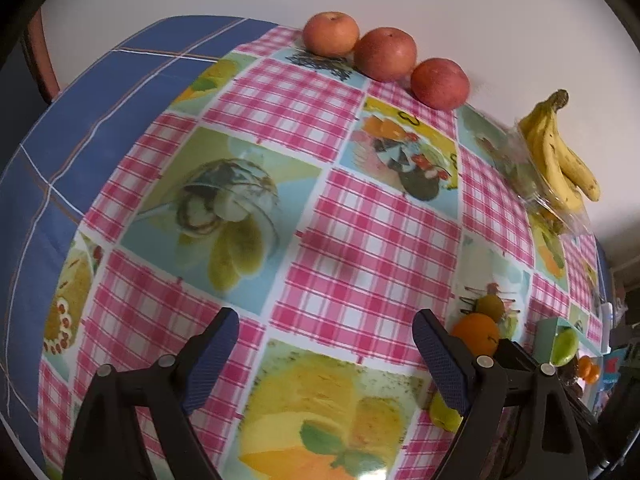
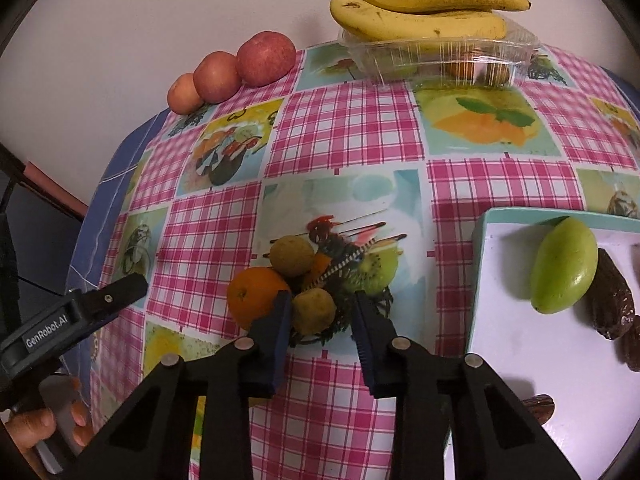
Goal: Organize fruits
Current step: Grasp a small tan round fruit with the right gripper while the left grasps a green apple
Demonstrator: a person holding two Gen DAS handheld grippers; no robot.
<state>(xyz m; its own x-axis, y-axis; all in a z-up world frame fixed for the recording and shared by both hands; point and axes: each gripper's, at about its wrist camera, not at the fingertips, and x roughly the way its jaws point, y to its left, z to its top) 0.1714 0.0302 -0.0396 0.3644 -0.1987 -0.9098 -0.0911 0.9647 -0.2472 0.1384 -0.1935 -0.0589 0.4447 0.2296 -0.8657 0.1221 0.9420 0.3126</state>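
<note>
While the right gripper (image 2: 320,316) holds its jaws apart around a small round brownish fruit (image 2: 313,311) on the tablecloth (image 2: 352,136), beside an orange (image 2: 256,296), the left gripper (image 1: 326,354) gapes over bare cloth.

Both wrist views look down and forward over the table (image 1: 360,216), the right one closer; both show the apples (image 1: 385,59) and bananas (image 2: 420,8).

Right gripper (image 2: 320,320) jaws parted around a small brown fruit (image 2: 313,311), not touching; orange (image 2: 256,296) beside left finger; green mango (image 2: 563,266) lies in white tray (image 2: 520,344); bananas (image 2: 420,8) atop clear container (image 2: 440,58).
</note>
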